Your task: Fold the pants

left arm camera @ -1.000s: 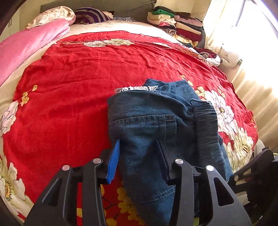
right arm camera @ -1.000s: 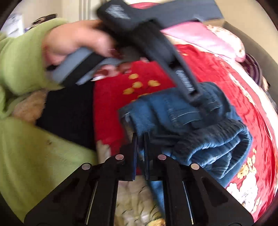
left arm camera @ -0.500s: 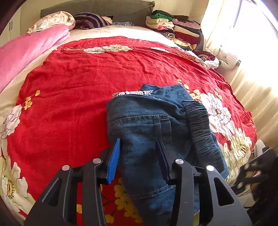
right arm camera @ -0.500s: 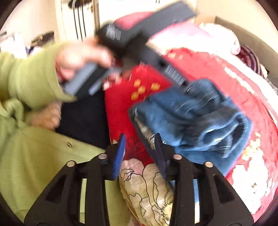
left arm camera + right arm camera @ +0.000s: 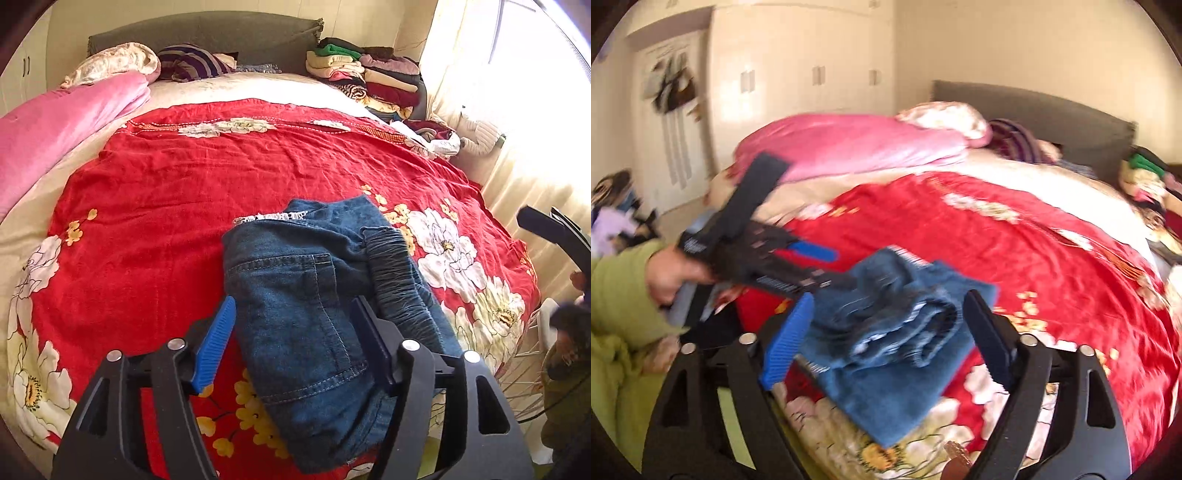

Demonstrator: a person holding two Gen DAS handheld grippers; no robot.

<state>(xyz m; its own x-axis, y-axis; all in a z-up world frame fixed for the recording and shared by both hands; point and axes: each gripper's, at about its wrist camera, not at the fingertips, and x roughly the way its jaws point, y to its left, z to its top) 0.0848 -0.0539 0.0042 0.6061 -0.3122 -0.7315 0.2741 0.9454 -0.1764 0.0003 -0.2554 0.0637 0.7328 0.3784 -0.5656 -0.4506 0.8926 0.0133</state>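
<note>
The pants (image 5: 314, 306), blue denim, lie folded into a compact bundle on the red floral bedspread (image 5: 166, 192) near the foot of the bed, a back pocket facing up and the gathered waistband along their right side. In the left wrist view the left gripper (image 5: 295, 332) has its jaws spread wide, one finger on each side of the bundle's near end, not pinching the cloth. A pink quilt (image 5: 55, 122) lies along the left edge of the bed, and a stack of folded clothes (image 5: 369, 77) sits by the headboard. The right gripper shows only as a dark piece at the right edge.

In the right wrist view, which is blurred, the pants (image 5: 886, 350) sit just ahead of the right gripper (image 5: 894, 332), whose fingers are likewise spread apart with nothing held. The left gripper (image 5: 816, 273) appears at the left, touching the bundle's far side, gripped by a hand (image 5: 670, 277) in a green sleeve.
</note>
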